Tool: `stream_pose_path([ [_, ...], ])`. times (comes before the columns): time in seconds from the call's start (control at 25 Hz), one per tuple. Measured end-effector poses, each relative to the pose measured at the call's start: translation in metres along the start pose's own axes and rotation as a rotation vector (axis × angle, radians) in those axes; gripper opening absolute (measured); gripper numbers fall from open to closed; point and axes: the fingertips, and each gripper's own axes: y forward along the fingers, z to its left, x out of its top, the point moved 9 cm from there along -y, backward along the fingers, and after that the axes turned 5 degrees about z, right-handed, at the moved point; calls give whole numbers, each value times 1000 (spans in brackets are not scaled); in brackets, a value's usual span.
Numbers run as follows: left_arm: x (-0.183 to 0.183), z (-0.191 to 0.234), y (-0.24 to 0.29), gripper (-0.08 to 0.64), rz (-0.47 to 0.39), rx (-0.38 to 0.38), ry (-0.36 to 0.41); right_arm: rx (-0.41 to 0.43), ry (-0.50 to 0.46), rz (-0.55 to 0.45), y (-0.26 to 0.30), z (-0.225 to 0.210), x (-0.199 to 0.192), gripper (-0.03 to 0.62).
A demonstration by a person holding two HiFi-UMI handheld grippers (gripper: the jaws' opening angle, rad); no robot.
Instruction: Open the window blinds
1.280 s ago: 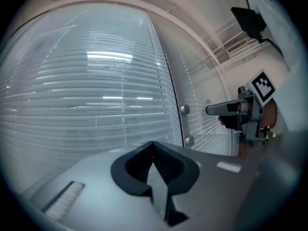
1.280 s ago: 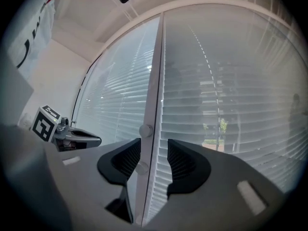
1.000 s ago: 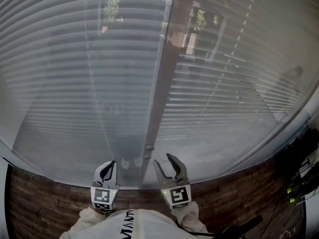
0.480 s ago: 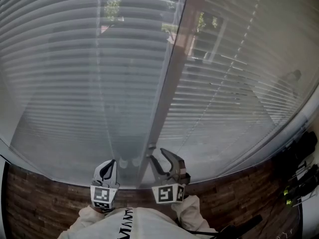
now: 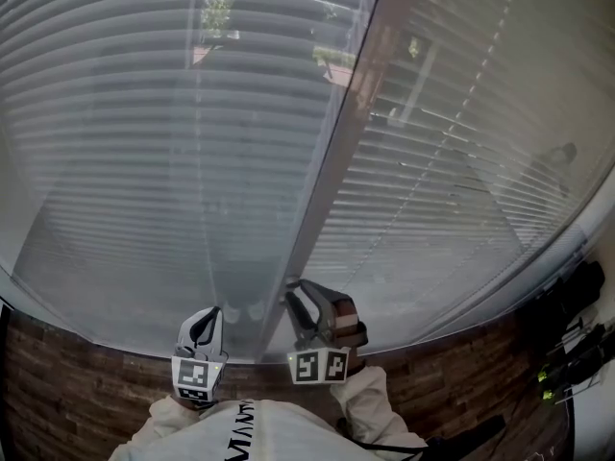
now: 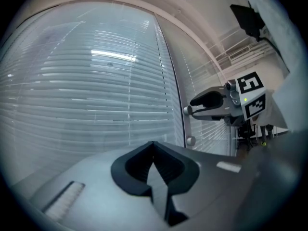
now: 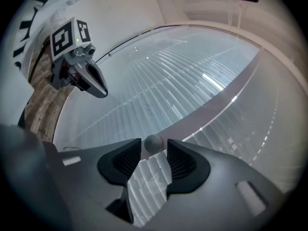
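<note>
Two panels of white slatted blinds (image 5: 144, 161) (image 7: 159, 76) hang either side of a brown window post (image 5: 332, 152). A thin wand hangs by the post and ends in a small round knob (image 5: 291, 283) (image 7: 154, 143). My right gripper (image 5: 296, 296) (image 7: 154, 150) is rolled onto its side, and its jaws are closing with the knob between them. Thin gaps still show on both sides of the knob. My left gripper (image 5: 204, 327) (image 6: 153, 146) is shut and empty, held level just left of two cord ends (image 5: 249, 311).
Below the blinds' lower edge lies dark wood-pattern flooring (image 5: 77, 382). Black gear with cables and small green lights (image 5: 572, 339) stands at the lower right. My pale sleeves (image 5: 250, 430) fill the bottom middle.
The right gripper has rolled onto its side and shifted a little left, bringing its jaws around the wand's knob. The left gripper has stayed put.
</note>
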Motion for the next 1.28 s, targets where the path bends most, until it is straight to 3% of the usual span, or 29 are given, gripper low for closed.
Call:
stream_pose_path([
  [0.44,-2,-2,-2,0,9,2,-14,-12,-298,62,9,9,7,148],
  [0.68,-5,-5,0,0,18,-7,-25,-45,-327,67,12,9,7,135],
  [0.88,-6,-5,3,0,21,-7,-23,-77,-270,67,13,10,8,109],
  [1.28,-5,-6,1,0,29,-8,-21,-82,82,53,11,6,12,109],
])
